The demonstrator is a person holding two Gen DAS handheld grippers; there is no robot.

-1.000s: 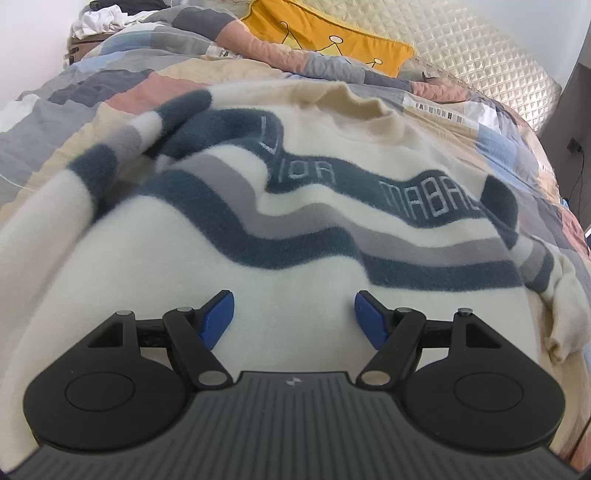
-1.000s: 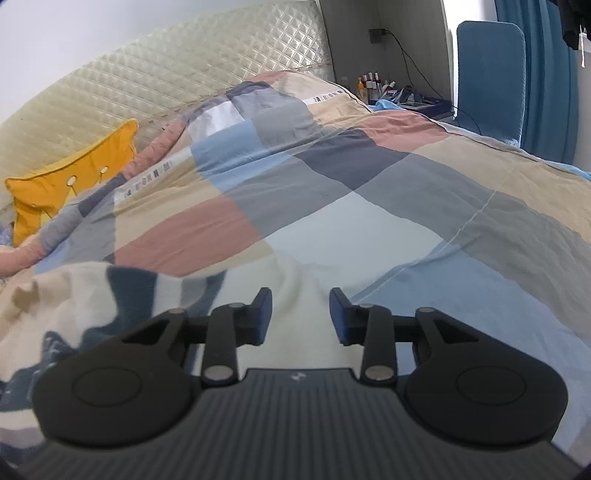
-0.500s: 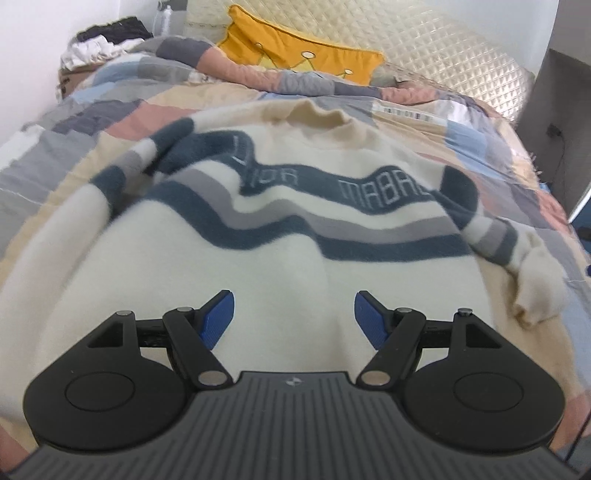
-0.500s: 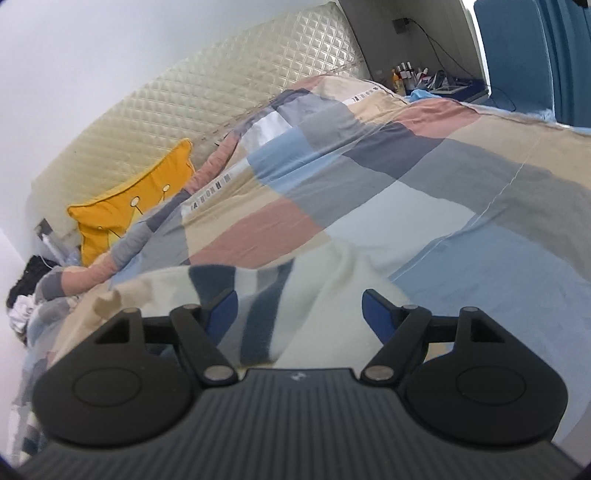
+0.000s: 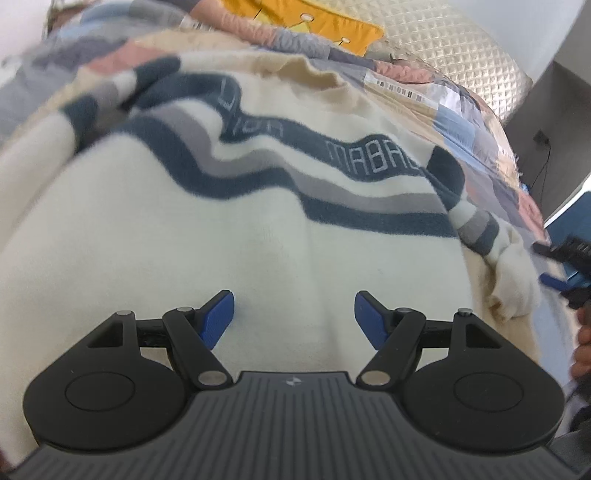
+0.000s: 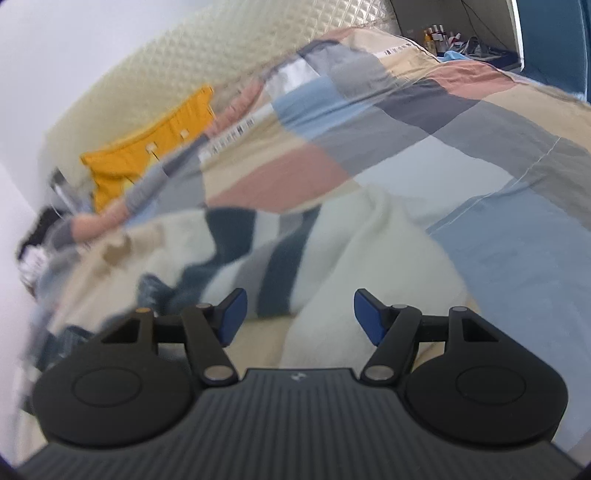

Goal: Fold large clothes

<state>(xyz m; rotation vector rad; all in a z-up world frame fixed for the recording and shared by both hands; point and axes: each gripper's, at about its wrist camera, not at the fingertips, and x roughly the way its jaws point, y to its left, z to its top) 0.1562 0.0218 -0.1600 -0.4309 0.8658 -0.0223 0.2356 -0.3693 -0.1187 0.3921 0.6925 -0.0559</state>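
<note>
A large cream sweater (image 5: 229, 236) with wavy navy and grey bands and pale lettering lies spread flat on the patchwork quilt (image 6: 424, 122) of a bed, its collar toward the quilted headboard (image 5: 454, 55) and its hem toward the foot of the bed, nearest the cameras. The left gripper (image 5: 293, 314) hovers over the plain cream lower body of the sweater, jaws standing wide apart with nothing between the blue pads. The right gripper (image 6: 297, 312) hangs over the sweater's right sleeve (image 6: 369, 251), which lies bunched and folded in toward the body near the right edge of the bed; its jaws are closing, though the pads are apart and press on nothing, only cloth lying below the gap. In the left wrist view this same gripper (image 5: 565, 266) shows at the right border, beside the sleeve's cuff, with part of a hand (image 5: 583, 350) below it. Beyond the sleeve the quilt runs bare toward the right edge and the far corner, leaving open room on that side; a yellow pillow (image 5: 325, 22) rests against the headboard past the collar. Compared with a second ago, the left camera has drawn in lower over the sweater, so the pillow is cut off at the top, and the right view has swung left, bringing the striped sleeve under jaws that then stood far narrower.
</note>
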